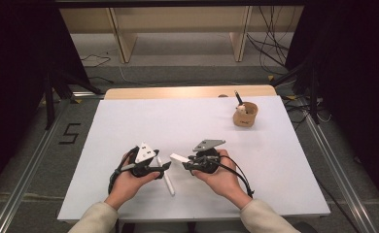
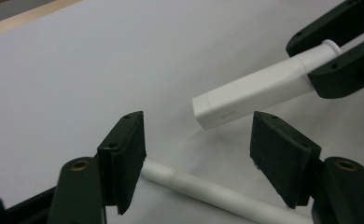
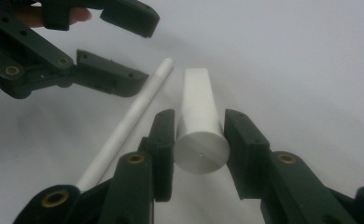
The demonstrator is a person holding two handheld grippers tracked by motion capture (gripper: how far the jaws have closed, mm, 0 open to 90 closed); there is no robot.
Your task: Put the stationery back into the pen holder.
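Right gripper (image 3: pixel 199 154) clamped white cap (image 3: pixel 198 119); left gripper (image 2: pixel 196 156) gaped wide, empty, over white pen (image 2: pixel 227 193) on worktop (image 1: pixel 187 121).

White stick (image 2: pixel 227 193) runs off left gripper view's edge at 5 o'clock, its near end behind a jaw; contents of brown cup (image 1: pixel 245 115) at table's 1 o'clock too small to ID

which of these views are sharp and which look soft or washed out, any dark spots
High view: fairly sharp on the table, but both sides fall into near-black. Left gripper view: the white cap is crisp enough to show faint lettering, the surface evenly lit. Right gripper view: hazy and washed out, with the white pen body soft-edged.
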